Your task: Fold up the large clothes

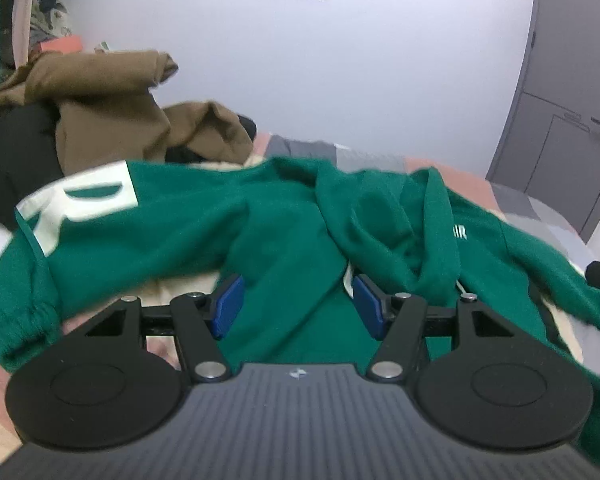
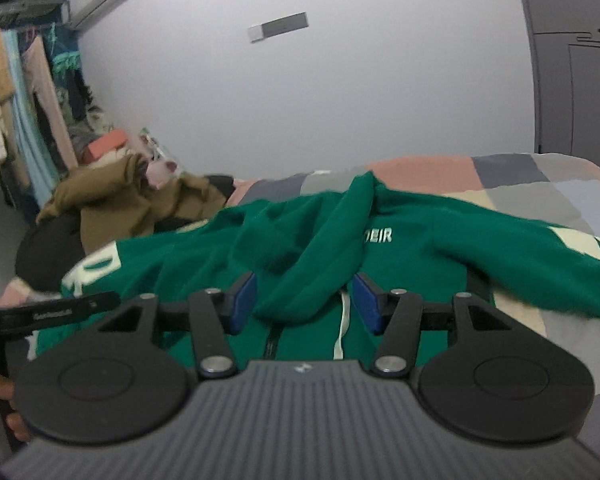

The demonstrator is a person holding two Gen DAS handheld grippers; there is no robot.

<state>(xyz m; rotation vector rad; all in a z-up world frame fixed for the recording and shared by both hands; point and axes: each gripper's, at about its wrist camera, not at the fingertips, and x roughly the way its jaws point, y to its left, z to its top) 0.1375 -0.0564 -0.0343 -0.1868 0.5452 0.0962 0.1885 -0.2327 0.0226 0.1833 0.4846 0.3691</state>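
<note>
A large green hoodie (image 1: 284,232) with cream letters on its sleeves lies rumpled on the bed; it also shows in the right wrist view (image 2: 412,256). My left gripper (image 1: 298,304) is open, its blue pads (image 1: 229,306) spread over the green cloth near the hood, holding nothing. My right gripper (image 2: 304,300) is open too, its pads (image 2: 366,304) on either side of the hood fold and the white drawstring (image 2: 342,320). The other gripper's black body (image 2: 48,312) shows at the left of the right wrist view.
A brown garment (image 1: 112,120) and a black one (image 1: 16,160) are heaped at the bed's far left. The patchwork bedspread (image 2: 520,180) runs to the right. A clothes rack (image 2: 24,112) stands at the left wall, a grey door (image 1: 572,128) at the right.
</note>
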